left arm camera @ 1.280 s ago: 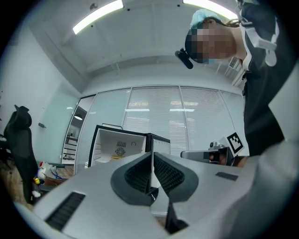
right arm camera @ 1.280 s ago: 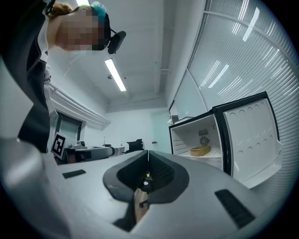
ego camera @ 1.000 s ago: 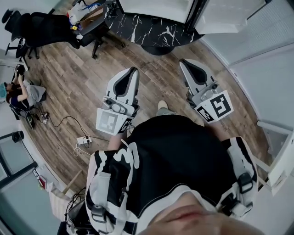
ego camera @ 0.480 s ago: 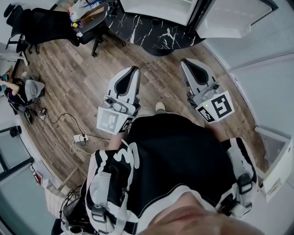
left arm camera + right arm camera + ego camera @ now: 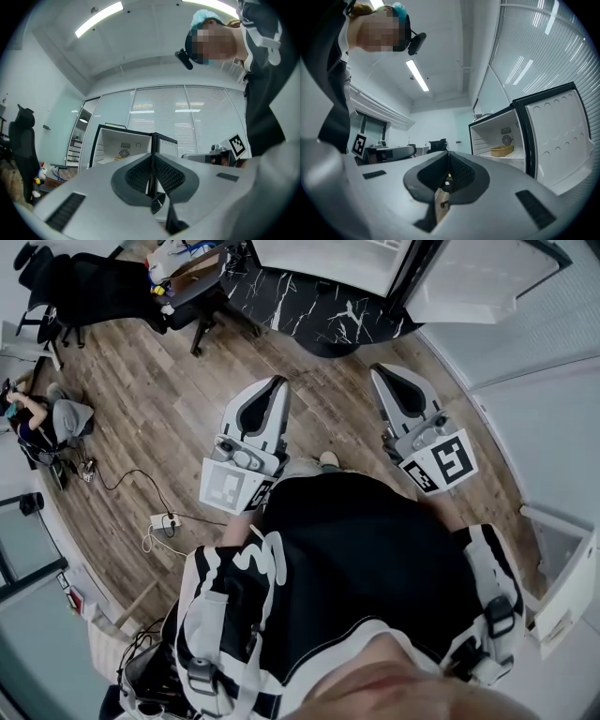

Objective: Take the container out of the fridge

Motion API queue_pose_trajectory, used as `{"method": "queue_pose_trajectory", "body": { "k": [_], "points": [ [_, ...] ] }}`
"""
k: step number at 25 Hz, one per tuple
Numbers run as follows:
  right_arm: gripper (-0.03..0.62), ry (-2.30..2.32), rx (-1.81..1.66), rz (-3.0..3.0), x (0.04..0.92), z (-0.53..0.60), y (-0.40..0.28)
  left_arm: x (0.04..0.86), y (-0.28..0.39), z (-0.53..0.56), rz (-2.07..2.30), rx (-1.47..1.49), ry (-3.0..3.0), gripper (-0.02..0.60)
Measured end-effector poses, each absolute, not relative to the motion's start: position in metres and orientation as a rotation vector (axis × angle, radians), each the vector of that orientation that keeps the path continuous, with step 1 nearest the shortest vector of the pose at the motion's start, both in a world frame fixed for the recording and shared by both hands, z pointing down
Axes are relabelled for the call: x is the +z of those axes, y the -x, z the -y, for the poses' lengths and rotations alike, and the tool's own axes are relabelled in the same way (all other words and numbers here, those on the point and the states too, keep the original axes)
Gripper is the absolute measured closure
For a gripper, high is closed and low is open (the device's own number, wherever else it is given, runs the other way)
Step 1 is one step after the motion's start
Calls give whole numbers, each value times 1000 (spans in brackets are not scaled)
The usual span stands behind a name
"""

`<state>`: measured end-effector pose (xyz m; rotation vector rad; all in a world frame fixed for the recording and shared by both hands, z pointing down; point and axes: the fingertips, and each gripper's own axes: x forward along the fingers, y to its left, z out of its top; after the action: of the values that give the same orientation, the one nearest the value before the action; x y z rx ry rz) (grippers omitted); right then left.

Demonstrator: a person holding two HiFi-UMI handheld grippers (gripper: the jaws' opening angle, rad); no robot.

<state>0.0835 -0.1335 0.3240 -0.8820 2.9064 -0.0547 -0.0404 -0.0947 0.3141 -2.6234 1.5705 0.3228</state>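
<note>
A small black fridge (image 5: 506,136) stands open ahead, its white inside showing. A shallow tan container (image 5: 502,151) rests on its wire shelf. In the left gripper view the fridge (image 5: 123,147) shows its fan grille, and the container is hidden there. My left gripper (image 5: 273,392) and right gripper (image 5: 385,377) hang side by side over the wood floor, short of the fridge (image 5: 328,259). Both point roughly level towards it. The jaws of the left gripper (image 5: 152,157) and of the right gripper (image 5: 448,157) meet with nothing between them.
The fridge door (image 5: 560,136) swings out to the right. The fridge sits on a black marbled base (image 5: 309,310). Black office chairs (image 5: 94,292) and a cluttered desk stand at far left. A person (image 5: 52,418) sits by the left wall. A power strip (image 5: 167,521) with cable lies on the floor.
Both grippers stay shut and hold almost the same place. The seated person at the left has shifted, and the head view has drifted slightly.
</note>
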Motion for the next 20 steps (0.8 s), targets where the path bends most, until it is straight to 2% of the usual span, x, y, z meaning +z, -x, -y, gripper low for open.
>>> {"method": "queue_pose_trajectory", "body": {
  "k": [20],
  "points": [
    [580,818,-74,-2936,329,133,-73,318,46,83,-1600,362,2605,558]
  ]
}}
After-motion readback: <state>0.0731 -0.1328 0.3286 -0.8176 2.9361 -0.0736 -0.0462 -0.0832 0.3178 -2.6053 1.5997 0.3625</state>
